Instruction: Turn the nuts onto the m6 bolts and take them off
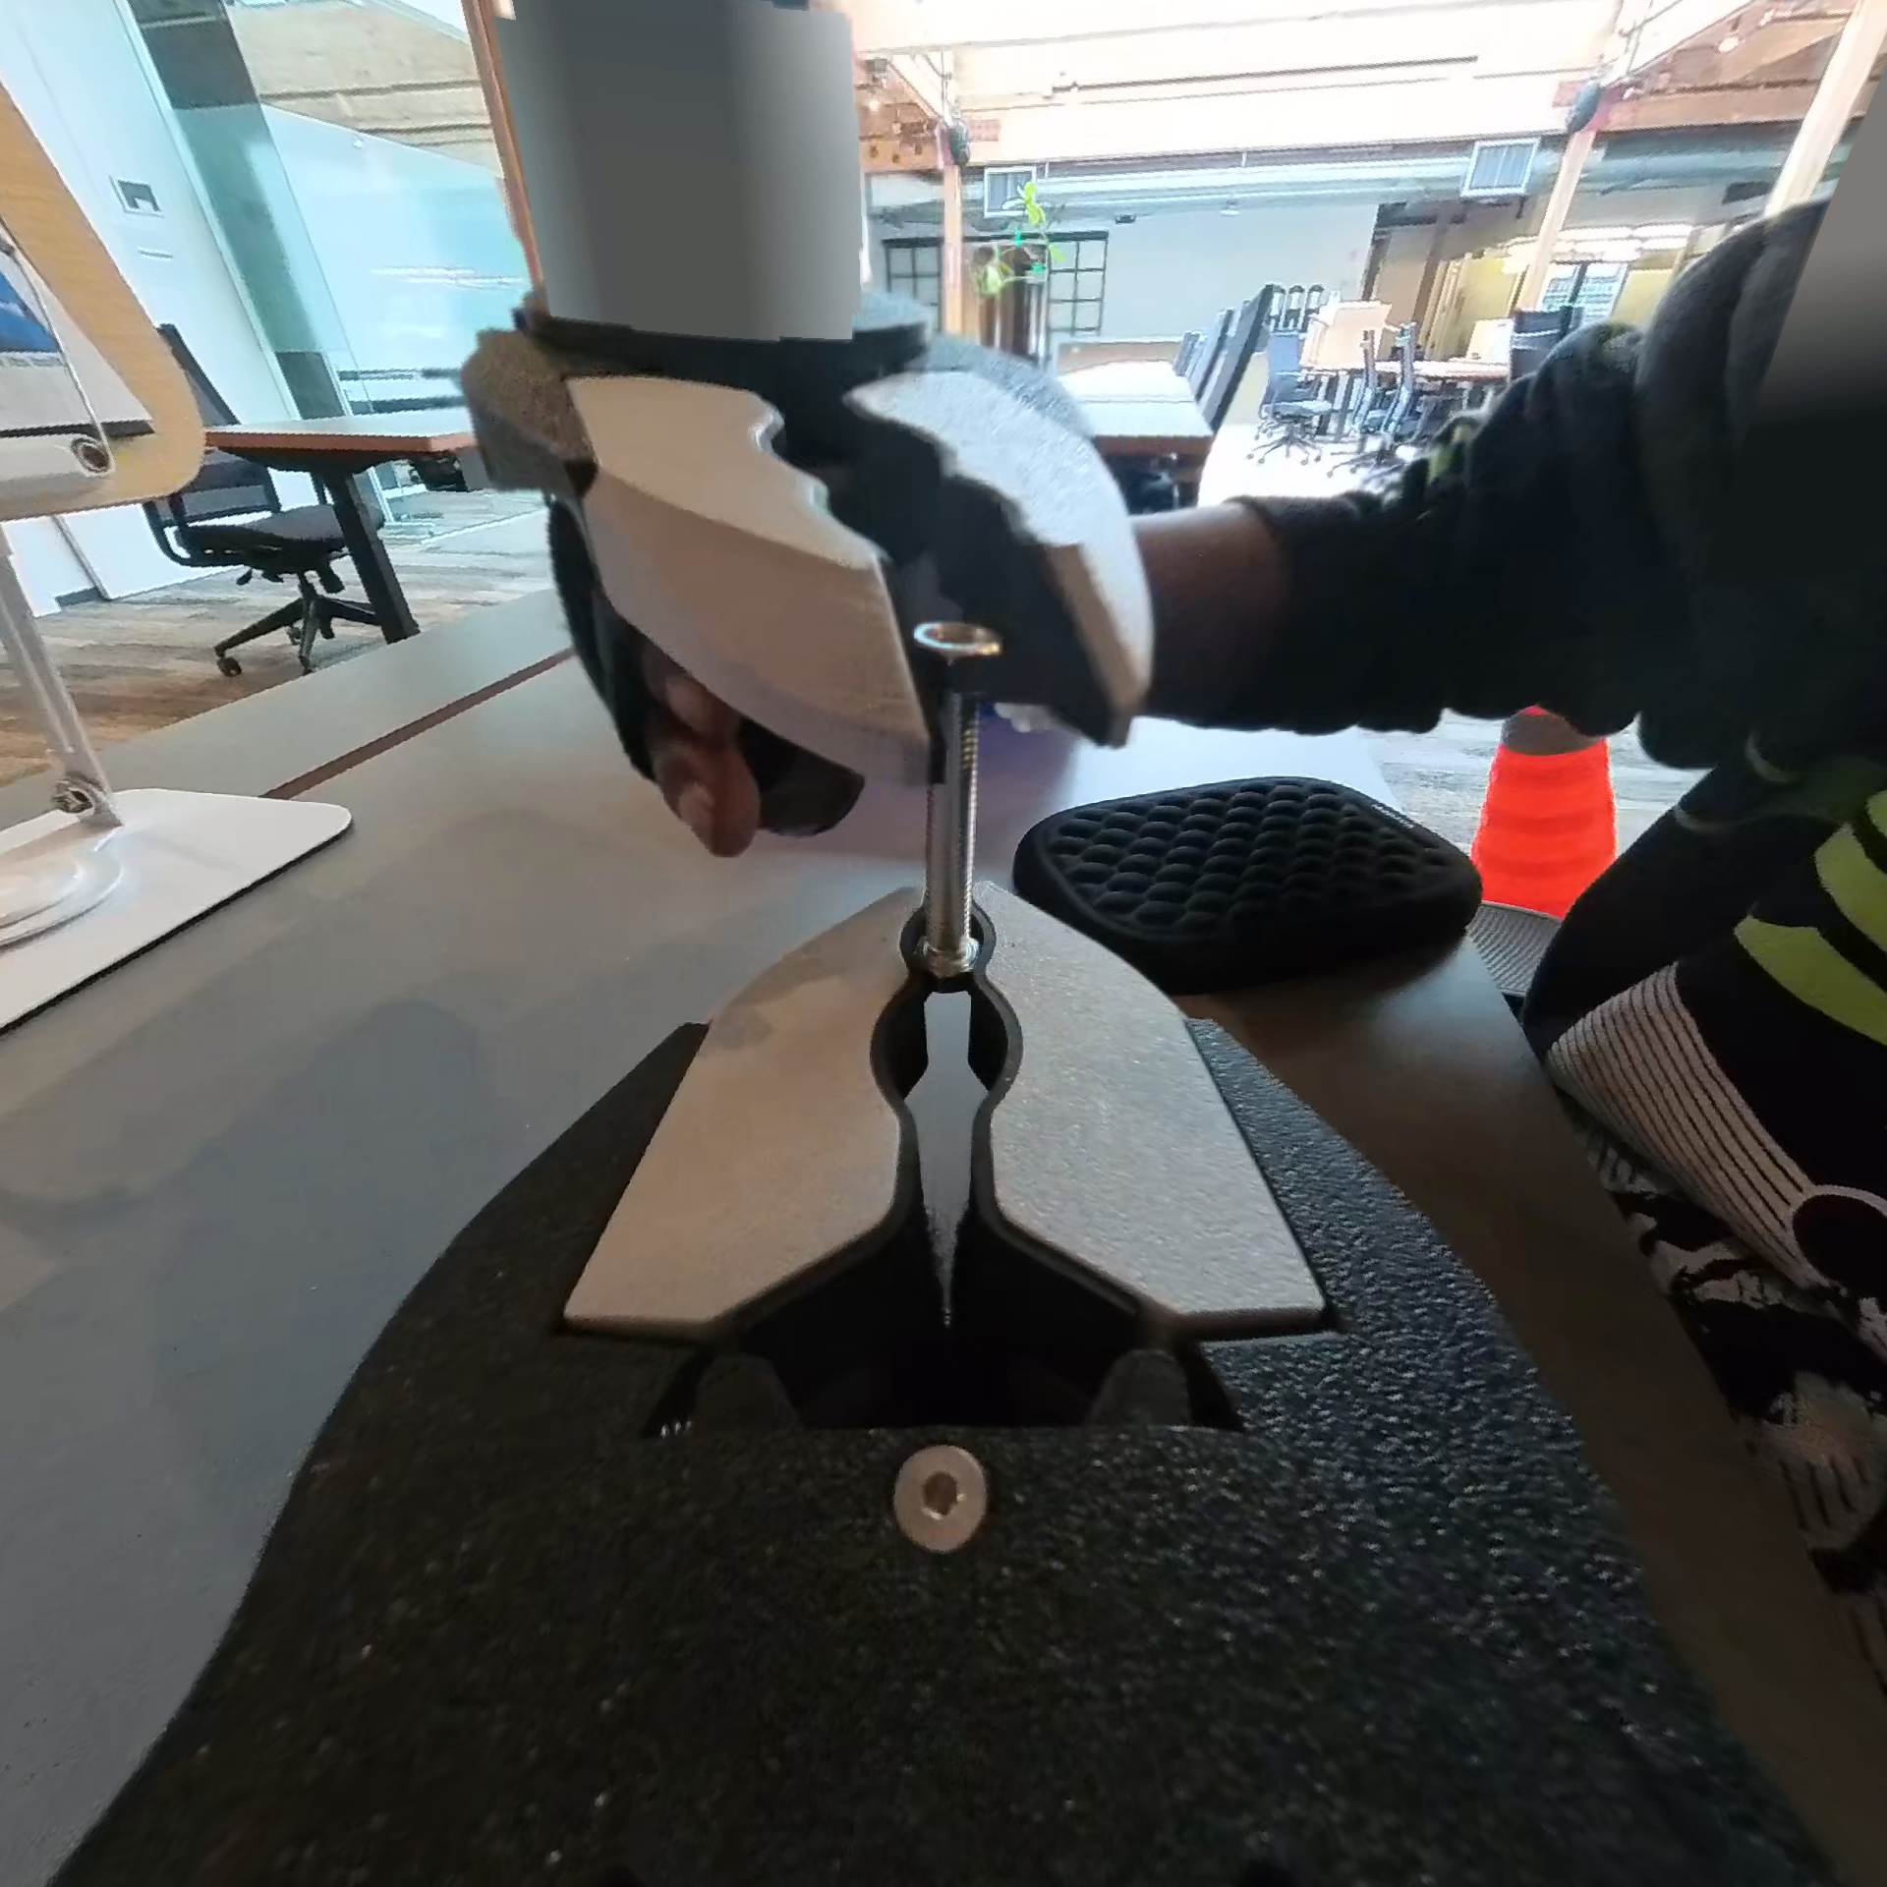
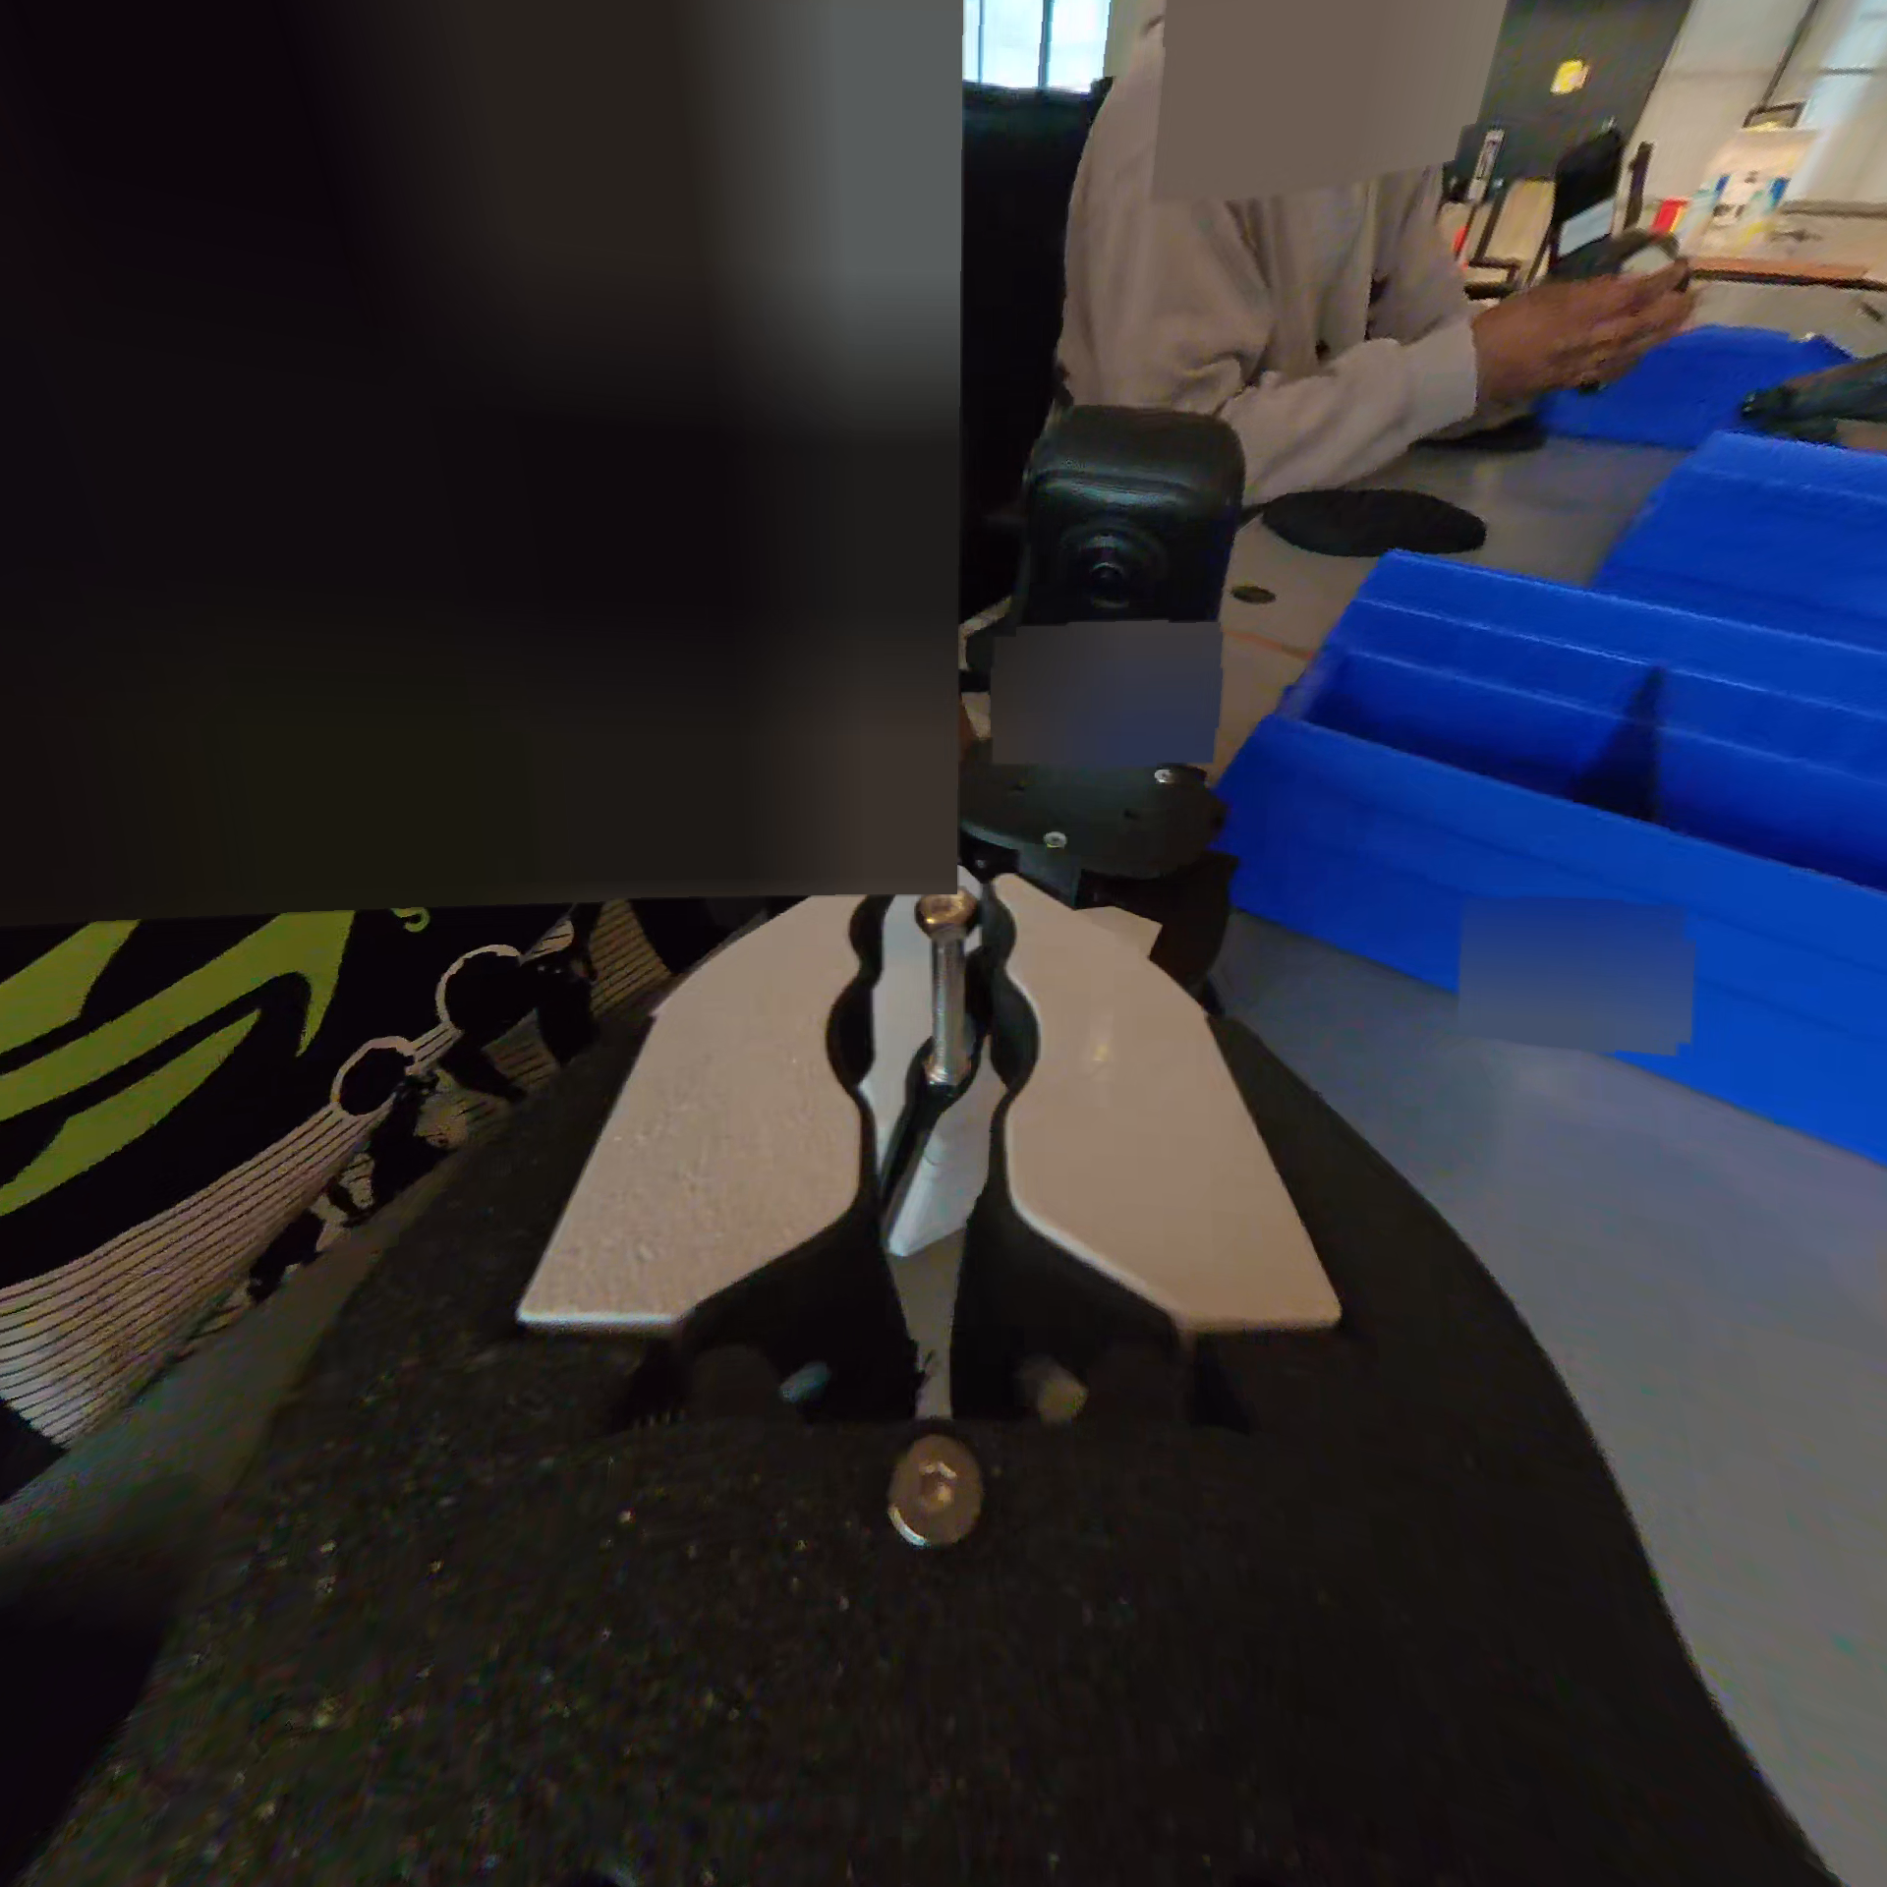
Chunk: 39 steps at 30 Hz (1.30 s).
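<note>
In the left wrist view a silver bolt [image 1: 953, 817] stands upright with its head up. My left gripper [image 1: 950, 934] is shut, and the round notch at its fingertips grips the nut [image 1: 955, 955] at the bolt's lower end. My right gripper [image 1: 1011, 730] comes down from above with its fingers on either side of the bolt's head. In the right wrist view the bolt [image 2: 945, 990] stands between my right gripper's [image 2: 924, 919] pads with a gap on the left side, so it is open. The left gripper's fingers [image 2: 934, 1174] show beneath.
Blue divided bins [image 2: 1532, 817] stand on the grey table [image 2: 1532, 1225] to the right. A black honeycomb pad [image 1: 1246, 878] lies just behind the bolt. A white monitor stand base [image 1: 153, 878] sits at the left. An orange cone [image 1: 1547, 817] stands beyond. Another person [image 2: 1276, 337] sits across.
</note>
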Motion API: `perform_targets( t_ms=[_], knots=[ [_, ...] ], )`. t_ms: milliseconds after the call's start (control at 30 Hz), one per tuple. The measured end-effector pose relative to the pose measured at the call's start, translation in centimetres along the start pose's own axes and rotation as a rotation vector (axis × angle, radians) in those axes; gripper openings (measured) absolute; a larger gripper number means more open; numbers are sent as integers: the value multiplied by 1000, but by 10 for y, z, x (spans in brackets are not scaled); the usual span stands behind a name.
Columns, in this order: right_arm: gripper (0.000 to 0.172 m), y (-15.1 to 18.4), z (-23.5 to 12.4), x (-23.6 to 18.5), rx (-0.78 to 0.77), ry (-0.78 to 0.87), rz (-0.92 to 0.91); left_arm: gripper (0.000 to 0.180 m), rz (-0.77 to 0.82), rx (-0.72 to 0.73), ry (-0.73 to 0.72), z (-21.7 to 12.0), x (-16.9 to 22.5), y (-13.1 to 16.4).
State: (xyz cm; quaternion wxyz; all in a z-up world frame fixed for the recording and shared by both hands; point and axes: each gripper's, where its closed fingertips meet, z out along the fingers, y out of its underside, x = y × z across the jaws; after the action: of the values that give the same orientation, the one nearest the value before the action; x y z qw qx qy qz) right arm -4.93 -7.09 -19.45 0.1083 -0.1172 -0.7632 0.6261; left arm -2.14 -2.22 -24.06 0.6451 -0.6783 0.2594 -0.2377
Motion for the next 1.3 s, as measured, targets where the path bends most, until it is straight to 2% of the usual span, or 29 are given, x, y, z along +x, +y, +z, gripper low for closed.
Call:
perform_targets(
  t_ms=[33,200,367,467,600,667,700,733,833,967,1000,1167,1300],
  knots=[
    [11,0,0,3,13,9,-7,2,-1,2,3,0,0,0],
    [10,-2,0,8,78,84,2,2,-7,13,-23,-1,-3,-2],
    [10,-3,-3,28,75,428,2,0,-31,27,-138,-4,-19,-3],
    [10,0,-6,36,48,661,63,0,-35,15,-201,-5,-27,-2],
    [10,1,-6,35,20,779,102,2,-24,6,-206,-5,-26,-1],
    [17,-2,-6,32,1,746,41,3,-27,13,-197,-5,-25,-2],
    [27,-7,-5,28,24,680,11,3,-30,13,-186,-5,-24,-2],
    [30,-13,-4,23,55,591,-13,3,-29,12,-175,-5,-23,-2],
    [30,-26,-8,16,96,359,-71,0,-18,3,-156,-3,-20,-1],
    [38,-16,-7,14,33,112,-30,3,-16,8,-137,-3,-17,-1],
    [34,-14,-6,13,35,65,-16,3,-17,9,-134,-3,-17,-1],
    [11,-6,-2,13,42,7,-11,2,-14,7,-121,-3,-15,-1],
    [10,-6,-4,17,81,124,-3,2,-18,11,-136,-4,-17,-1]
  ],
)
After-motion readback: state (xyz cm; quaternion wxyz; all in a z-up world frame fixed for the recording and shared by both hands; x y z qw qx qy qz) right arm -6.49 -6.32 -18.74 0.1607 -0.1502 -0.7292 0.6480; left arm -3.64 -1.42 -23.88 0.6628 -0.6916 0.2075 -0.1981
